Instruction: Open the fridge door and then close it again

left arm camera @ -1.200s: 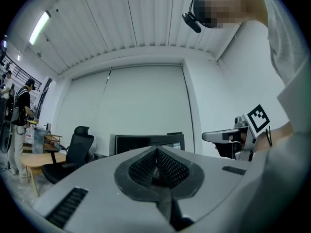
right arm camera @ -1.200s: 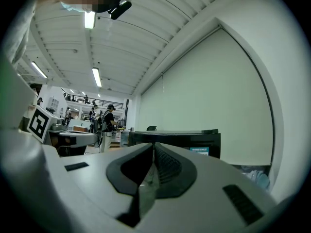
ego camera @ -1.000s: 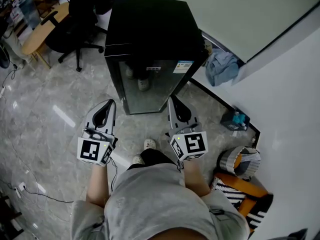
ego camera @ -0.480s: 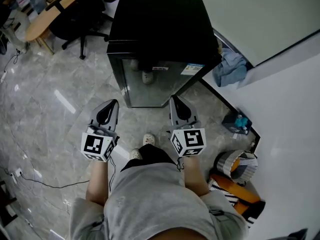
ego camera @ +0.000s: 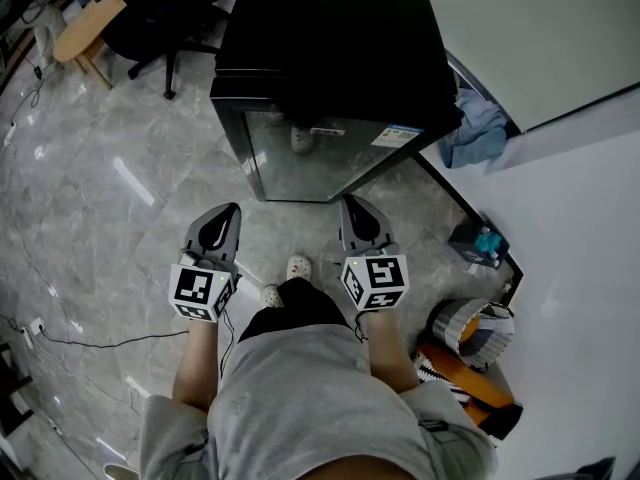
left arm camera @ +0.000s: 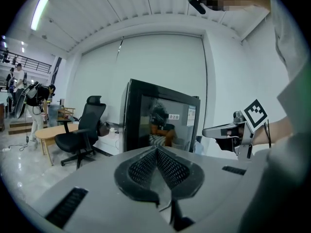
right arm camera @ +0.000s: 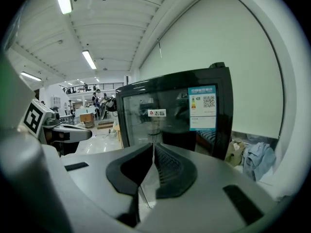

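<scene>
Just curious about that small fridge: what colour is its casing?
A black fridge, with a see-through glass door; the head view shows it best.

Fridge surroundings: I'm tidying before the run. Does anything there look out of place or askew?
A crumpled blue cloth lies dumped on the floor beside the black glass-door fridge, against the wall, looking discarded rather than stored. The fridge itself stands square, door shut.

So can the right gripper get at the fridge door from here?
Probably yes. Only floor lies between the right gripper and the closed fridge door facing it. It hangs short of the door, jaws shut and empty, so it must move forward.
</scene>
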{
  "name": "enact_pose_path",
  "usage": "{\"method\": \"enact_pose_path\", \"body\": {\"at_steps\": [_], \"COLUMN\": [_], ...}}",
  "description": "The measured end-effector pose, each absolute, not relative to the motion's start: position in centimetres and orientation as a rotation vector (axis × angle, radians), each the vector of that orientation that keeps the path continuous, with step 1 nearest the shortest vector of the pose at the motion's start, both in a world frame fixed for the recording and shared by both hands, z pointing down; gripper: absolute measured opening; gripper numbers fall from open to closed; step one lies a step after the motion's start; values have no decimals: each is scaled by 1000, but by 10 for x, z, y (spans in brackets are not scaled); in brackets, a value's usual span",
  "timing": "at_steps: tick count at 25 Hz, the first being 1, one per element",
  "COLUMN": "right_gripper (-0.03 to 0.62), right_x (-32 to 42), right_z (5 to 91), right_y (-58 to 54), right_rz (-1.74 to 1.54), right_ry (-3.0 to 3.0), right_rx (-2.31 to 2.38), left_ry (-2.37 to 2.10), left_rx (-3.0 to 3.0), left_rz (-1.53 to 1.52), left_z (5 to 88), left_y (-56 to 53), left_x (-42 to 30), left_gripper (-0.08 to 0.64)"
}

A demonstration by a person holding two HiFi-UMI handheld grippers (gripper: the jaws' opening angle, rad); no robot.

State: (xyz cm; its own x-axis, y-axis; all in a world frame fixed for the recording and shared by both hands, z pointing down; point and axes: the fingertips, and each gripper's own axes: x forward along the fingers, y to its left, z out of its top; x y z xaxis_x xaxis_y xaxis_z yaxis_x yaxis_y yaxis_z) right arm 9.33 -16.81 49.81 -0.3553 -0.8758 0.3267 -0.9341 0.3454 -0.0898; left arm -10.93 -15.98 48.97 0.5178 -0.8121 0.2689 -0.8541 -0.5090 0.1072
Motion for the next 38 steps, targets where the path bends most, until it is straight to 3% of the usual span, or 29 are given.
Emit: {"method": "enact_pose_path", "body": {"at_steps": [14, 18, 38], "right_gripper": [26, 26, 25], "right_x": [93, 95, 102], "right_z": [521, 522, 535], "right_y": [-181, -188, -197], "right_rz": [455, 455, 471], "right_ry": [-2386, -2385, -2367], "right_rx": [1589, 1581, 1530], "left_ry": [-1346, -1322, -1142], "left_rx": [2478, 2488, 2600], "left_rz": [405, 454, 613], "left_z": [537, 546, 568], "left_y": [-181, -203, -282], "left_x": [-107, -111, -105], "left_gripper": [18, 106, 196]}}
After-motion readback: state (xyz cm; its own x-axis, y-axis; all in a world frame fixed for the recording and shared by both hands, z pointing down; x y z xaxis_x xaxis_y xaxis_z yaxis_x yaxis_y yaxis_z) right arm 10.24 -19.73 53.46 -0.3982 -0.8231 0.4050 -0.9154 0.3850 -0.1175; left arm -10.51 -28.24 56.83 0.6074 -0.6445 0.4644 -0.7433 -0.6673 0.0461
